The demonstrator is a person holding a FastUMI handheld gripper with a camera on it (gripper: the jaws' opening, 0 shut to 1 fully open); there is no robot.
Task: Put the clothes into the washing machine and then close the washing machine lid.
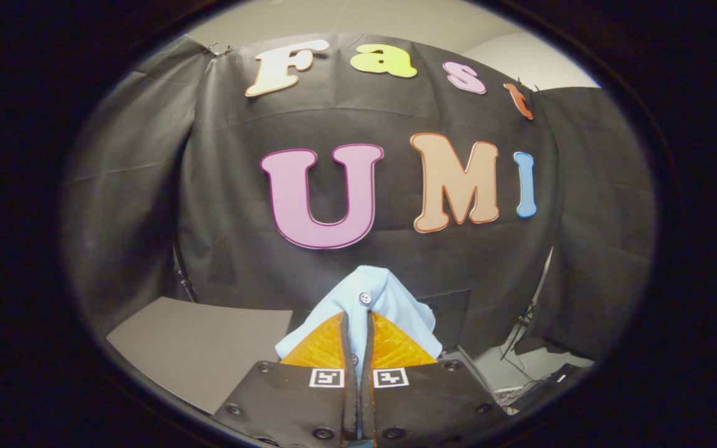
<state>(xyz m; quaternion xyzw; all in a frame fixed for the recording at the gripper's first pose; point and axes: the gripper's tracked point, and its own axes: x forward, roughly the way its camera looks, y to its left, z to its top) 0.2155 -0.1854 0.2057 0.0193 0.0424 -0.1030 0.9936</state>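
Note:
My gripper (357, 318) is shut on a light blue buttoned garment (389, 298), held up in the air in front of the black cloth wall. The cloth is pinched in the narrow gap between both fingers (320, 348) and bunches up just beyond their tips, with a small button showing at the top. More of it drapes down on either side of the fingers. The rest of the garment hangs below, hidden by the gripper's body.
A grey tabletop (196, 348) lies low to the left of the fingers. A dark box-like shape (452, 317) stands behind the garment against the wall. Cables and small items (533, 373) lie on a pale surface to the lower right.

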